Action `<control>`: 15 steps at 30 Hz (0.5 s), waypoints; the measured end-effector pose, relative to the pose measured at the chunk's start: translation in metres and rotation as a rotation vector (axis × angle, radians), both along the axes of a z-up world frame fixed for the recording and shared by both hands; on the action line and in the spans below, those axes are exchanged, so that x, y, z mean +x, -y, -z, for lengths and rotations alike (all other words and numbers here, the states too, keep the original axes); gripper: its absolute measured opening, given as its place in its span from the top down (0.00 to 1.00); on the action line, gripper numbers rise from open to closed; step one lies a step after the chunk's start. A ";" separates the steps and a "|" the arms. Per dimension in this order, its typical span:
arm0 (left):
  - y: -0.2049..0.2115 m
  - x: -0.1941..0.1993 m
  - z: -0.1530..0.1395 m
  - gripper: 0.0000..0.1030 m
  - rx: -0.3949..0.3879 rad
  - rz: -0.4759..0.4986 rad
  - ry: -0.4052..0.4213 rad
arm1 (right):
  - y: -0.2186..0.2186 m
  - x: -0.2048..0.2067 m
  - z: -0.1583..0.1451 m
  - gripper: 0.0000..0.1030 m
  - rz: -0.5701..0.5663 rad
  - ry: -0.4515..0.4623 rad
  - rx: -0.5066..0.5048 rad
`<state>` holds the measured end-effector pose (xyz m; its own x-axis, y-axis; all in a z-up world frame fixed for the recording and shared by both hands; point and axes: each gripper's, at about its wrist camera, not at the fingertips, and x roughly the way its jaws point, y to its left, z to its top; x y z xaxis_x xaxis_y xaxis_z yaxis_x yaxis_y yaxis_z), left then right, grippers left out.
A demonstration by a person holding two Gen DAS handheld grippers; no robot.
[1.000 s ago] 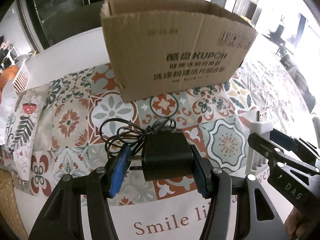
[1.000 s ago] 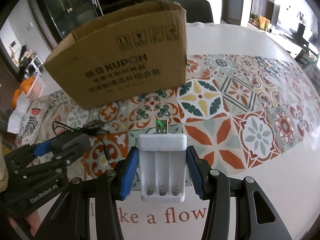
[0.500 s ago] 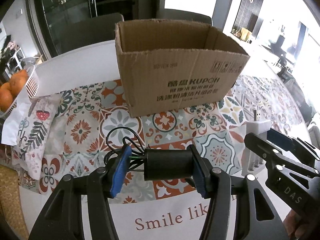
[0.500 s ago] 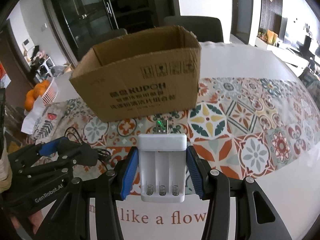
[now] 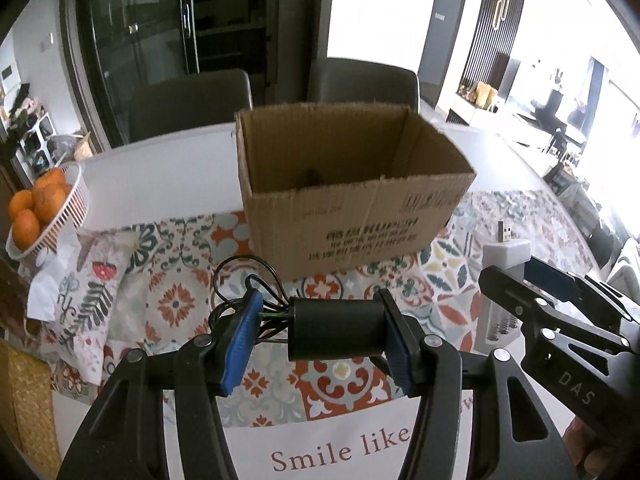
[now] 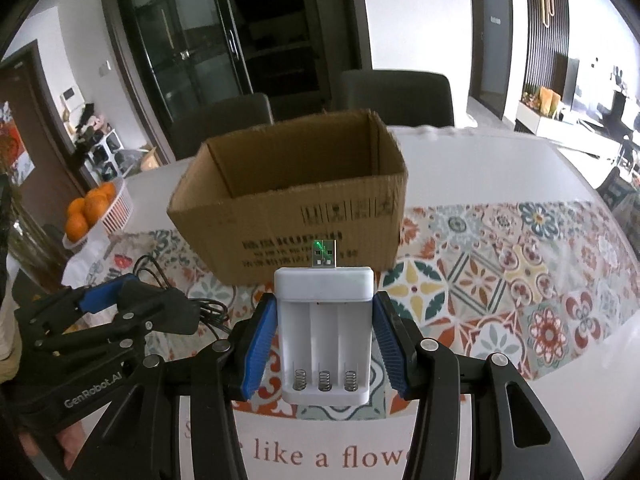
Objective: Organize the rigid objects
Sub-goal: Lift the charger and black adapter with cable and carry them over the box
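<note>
My left gripper is shut on a black power adapter whose thin black cable trails off to the left, lifted above the patterned mat. My right gripper is shut on a white USB battery charger with three empty slots and a plug pointing forward. An open cardboard box stands beyond both, and its inside looks mostly bare. In the left wrist view the right gripper and the charger show at the right. The left gripper shows at the left of the right wrist view.
A white basket of oranges stands at the table's far left, with a printed cloth beside it. The tiled mat covers the near table. Two dark chairs stand behind the box. A hand grips the left handle.
Both grippers have risen with their loads, so the box now appears lower and its open top and inside show. The adapter's cable has lifted off the mat.
</note>
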<state>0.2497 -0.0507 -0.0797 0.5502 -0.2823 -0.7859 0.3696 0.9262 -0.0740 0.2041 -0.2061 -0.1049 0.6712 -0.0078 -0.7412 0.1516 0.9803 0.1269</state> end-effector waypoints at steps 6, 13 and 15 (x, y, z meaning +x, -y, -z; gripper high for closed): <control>0.002 0.004 -0.022 0.45 -0.017 0.004 0.043 | 0.001 0.004 -0.020 0.52 -0.011 0.044 -0.003; 0.002 0.010 -0.043 0.45 -0.033 0.001 0.085 | 0.001 0.012 -0.040 0.52 -0.023 0.092 -0.002; 0.004 0.013 -0.051 0.45 -0.035 0.001 0.100 | 0.001 0.014 -0.046 0.52 -0.025 0.107 -0.005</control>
<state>0.2627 -0.0544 -0.0287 0.6247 -0.3091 -0.7171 0.3780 0.9233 -0.0687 0.2179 -0.2073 -0.0594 0.7468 0.0062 -0.6651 0.1130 0.9842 0.1360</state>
